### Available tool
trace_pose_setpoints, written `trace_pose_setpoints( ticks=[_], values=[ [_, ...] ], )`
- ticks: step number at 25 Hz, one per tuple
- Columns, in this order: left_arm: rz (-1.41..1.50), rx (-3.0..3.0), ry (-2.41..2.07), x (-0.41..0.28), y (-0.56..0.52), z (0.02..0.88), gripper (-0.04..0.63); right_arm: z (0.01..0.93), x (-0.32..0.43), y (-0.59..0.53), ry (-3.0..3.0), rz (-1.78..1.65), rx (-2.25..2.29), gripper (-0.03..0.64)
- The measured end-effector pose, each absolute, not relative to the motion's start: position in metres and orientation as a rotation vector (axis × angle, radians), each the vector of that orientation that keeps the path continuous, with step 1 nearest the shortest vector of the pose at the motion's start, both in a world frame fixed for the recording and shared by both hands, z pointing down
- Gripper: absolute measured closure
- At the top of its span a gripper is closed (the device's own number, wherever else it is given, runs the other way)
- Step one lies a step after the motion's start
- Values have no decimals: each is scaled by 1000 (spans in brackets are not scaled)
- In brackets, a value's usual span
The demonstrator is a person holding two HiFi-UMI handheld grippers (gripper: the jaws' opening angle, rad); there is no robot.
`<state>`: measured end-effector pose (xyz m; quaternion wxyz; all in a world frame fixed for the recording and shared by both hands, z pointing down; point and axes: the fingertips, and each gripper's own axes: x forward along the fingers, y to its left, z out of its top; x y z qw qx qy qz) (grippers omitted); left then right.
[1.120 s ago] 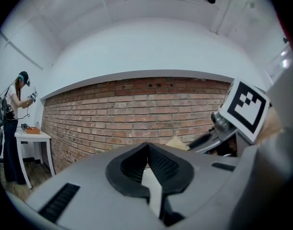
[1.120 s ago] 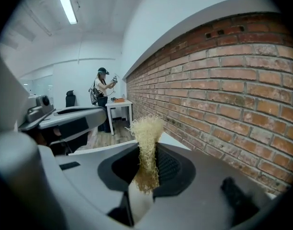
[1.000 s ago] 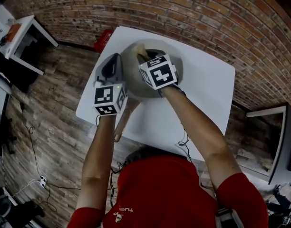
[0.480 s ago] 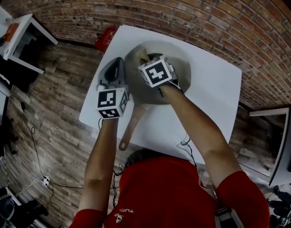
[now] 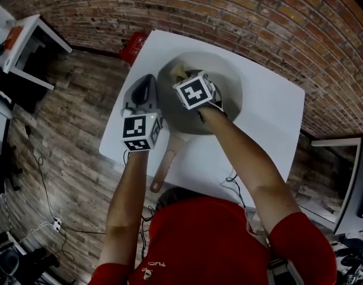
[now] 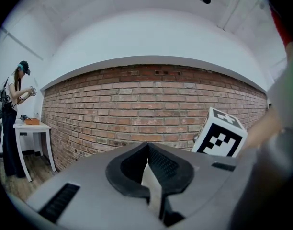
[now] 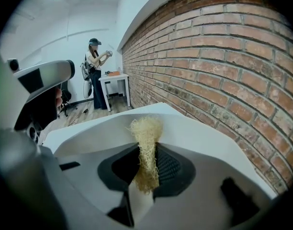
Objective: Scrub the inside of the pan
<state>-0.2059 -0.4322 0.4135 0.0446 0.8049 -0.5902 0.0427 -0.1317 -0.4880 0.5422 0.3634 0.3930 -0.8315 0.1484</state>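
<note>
- Here's the pan [image 5: 231, 81], sitting on the far half of the white desk [image 5: 266, 119], its handle [image 5: 164, 165] running back towards the near left edge.
- The right claw [image 7: 147, 163] is clamped on a straw-coloured scrubber [image 7: 146, 132], and the fibres stick out past the tips in a frayed tuft.
- From the head view, that right claw hangs over the inside of the pan, its marker cube [image 5: 196, 91] above the left half of the bowl.
- The scrubber [image 5: 179, 70] shows at the far left of the pan's interior, just inside the rim. Whether it presses on the metal can't be told from here.
- Now the left claw [image 6: 148, 158]: both halves are together, with nothing gripped between them.
- It sits just beside the pan's left rim, above the left part of the desk, and it points out at the brick wall [image 6: 137, 109] rather than down into the pan.
- In the left gripper view the right claw's cube [image 6: 221, 135] pokes up at the right, close by.
- Away in the background, a person [image 7: 95, 61] stands at a small white table [image 7: 115, 78] next to the brick wall, well apart from the desk.
</note>
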Motion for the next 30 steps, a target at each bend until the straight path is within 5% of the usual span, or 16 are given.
trace_pose_setpoints(
  ticks=[17,30],
  values=[
    [115,2462,-1794,-204,-432,415,581,548,-22,-485,-1888,459,1158,531],
    [132,2444,-1823,-213,-422,414,581,536,-137,-450,-2084,375,903,531]
  ],
)
